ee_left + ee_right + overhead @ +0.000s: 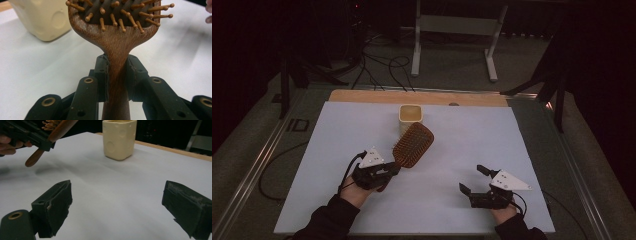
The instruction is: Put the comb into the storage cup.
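Two risks stand out: the left tongs (117, 75) clamp only the narrow handle of the wooden hairbrush (413, 145), so its heavy head, raised just in front of the cream cup (411, 116), could swivel in the pads – or knock the cup over. Open room is plentiful – the white tabletop (472, 140) lies bare to the right, where the right tongs (120, 205) rest wide and hold nothing, well clear of every edge.

Left gripper (388, 172) jaws clamped, raised off table; right gripper (473, 179) jaws wide apart, low
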Demonstrator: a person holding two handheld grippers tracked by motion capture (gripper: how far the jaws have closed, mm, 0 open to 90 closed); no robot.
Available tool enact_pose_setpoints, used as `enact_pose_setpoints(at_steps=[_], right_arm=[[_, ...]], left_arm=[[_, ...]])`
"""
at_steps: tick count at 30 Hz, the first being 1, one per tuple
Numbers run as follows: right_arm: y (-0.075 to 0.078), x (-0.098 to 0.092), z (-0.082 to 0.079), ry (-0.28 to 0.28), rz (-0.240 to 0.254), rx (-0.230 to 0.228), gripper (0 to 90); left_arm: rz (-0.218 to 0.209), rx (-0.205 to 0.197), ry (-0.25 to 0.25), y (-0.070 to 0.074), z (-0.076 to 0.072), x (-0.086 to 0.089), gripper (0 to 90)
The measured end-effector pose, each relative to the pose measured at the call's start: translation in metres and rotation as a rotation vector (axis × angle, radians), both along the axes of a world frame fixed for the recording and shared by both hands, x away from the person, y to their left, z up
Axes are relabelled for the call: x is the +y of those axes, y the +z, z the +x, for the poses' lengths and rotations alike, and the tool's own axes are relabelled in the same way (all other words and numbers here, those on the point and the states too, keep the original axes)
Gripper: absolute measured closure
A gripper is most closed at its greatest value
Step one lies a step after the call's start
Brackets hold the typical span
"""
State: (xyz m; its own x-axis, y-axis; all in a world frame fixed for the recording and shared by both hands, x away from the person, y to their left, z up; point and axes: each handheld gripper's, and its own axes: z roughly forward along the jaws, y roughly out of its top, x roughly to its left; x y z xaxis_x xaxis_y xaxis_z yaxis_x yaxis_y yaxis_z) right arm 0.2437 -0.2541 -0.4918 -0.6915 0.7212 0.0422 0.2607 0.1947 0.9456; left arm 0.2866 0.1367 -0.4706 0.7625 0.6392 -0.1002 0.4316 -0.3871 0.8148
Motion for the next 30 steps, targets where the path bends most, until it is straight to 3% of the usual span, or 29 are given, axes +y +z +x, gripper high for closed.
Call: enact_pose_setpoints(at_steps=[3,9,13,21,30], right_arm=[[0.003,0.0,-0.001,-0.01,0.0,-0.004,9.0],[0.016,0.005,-0.004,-0.007,0.008,-0.006,9.0],[0.033,0.012,-0.005,0.007,0.013,0.014,9.0],[0.058,0.029,-0.002,0.051,0.014,0.002,9.0],[0.082,0.045,0.009,0.092,0.05,-0.015,8.9]], left_arm=[[0.016,-0.021,0.015,-0.005,-0.004,0.002,74.2],[0.017,-0.016,0.02,-0.01,-0.008,0.003,74.2],[0.01,-0.026,0.023,-0.011,-0.01,0.004,74.2],[-0.008,-0.041,0.015,-0.008,-0.011,0.003,74.2],[-0.024,-0.041,0.01,-0.007,-0.011,0.003,74.2]])
